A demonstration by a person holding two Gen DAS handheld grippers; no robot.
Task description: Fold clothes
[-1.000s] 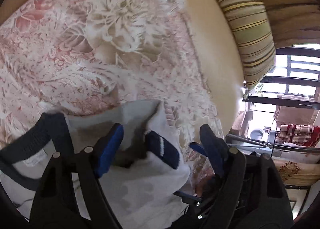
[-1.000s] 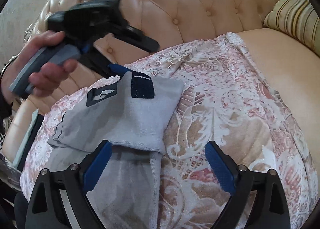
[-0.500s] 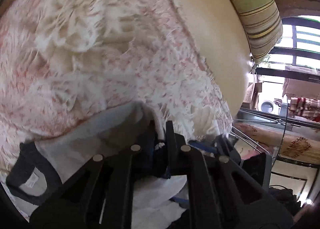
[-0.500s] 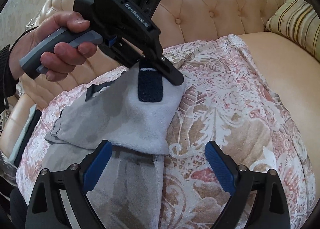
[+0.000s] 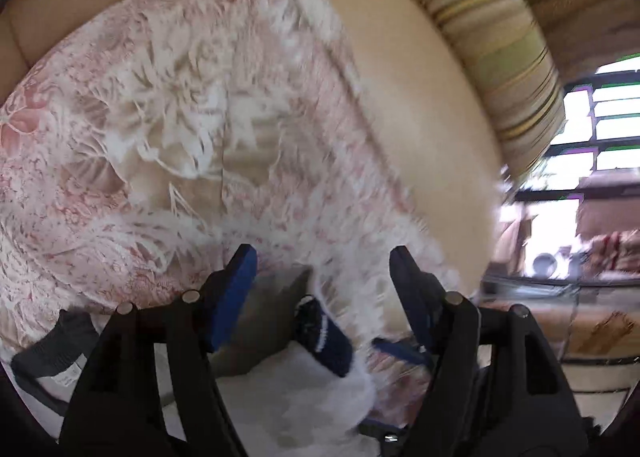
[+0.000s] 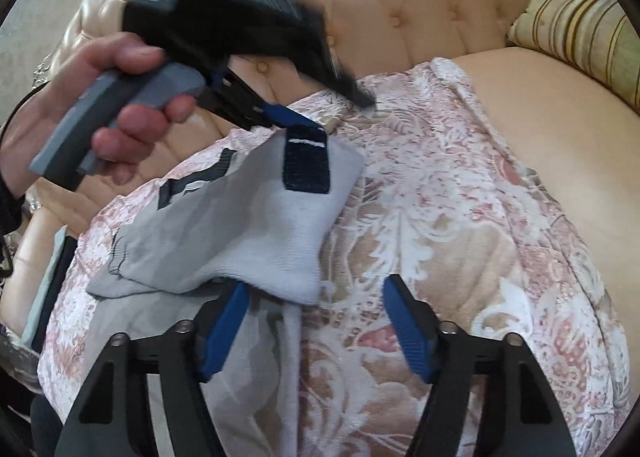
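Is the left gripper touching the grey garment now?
Cannot tell. In the left wrist view the left gripper is open over the grey garment, but blur hides any gap. In the right wrist view its blue finger ends right at the garment's dark patch.

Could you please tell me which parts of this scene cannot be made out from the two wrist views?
- Grey garment: its lower part is cut off by the bottom edge and hidden behind the right gripper in the right wrist view.
- Left gripper: motion blur smears its body in the right wrist view, so one finger is unclear.
- Garment label: too small to read in the left wrist view.
- Striped cushion: blurred in the left wrist view.
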